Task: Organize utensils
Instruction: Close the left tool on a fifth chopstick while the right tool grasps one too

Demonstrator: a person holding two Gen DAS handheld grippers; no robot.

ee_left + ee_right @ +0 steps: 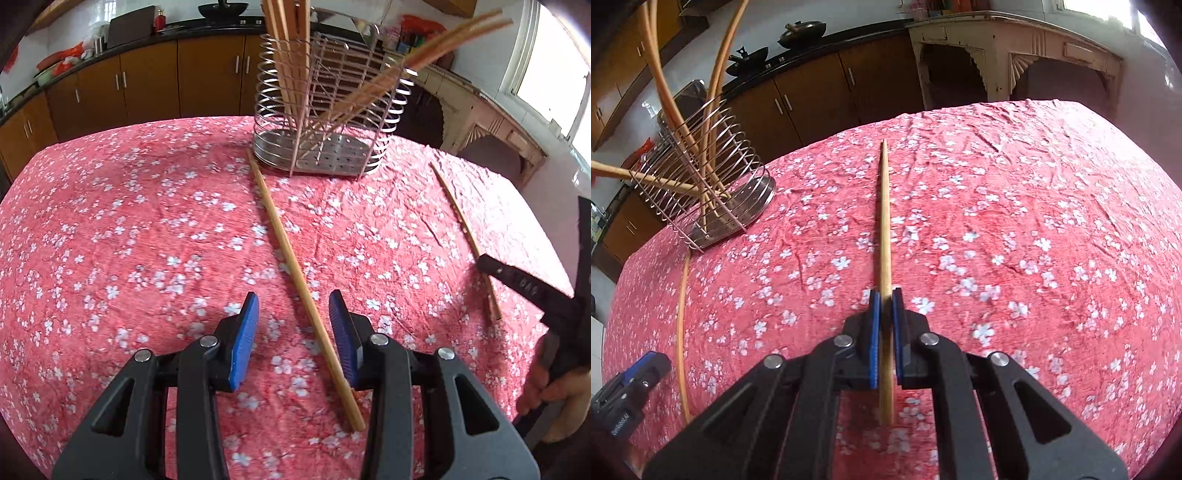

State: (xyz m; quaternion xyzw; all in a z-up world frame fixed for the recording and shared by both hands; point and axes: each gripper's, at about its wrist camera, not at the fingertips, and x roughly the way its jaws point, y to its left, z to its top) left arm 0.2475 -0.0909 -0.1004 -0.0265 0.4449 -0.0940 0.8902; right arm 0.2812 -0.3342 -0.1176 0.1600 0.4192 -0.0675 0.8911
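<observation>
Partly done: several chopsticks already stand in the rack point(317, 110) at top centre, your right tongs point(885, 295) grip one chopstick point(884, 221) mid-frame, your left tongs point(293, 306) hang open over another point(295, 273) lying on the tabletop point(110, 240).

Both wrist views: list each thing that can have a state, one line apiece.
Left hand-held gripper: open, straddling a chopstick, pads not touching it.
Left chopstick: flat on the tablecloth.
Right hand-held gripper: shut on the other chopstick.
Right chopstick: clamped near its thick end.
Wire utensil holder: upright, chopsticks leaning inside.
</observation>
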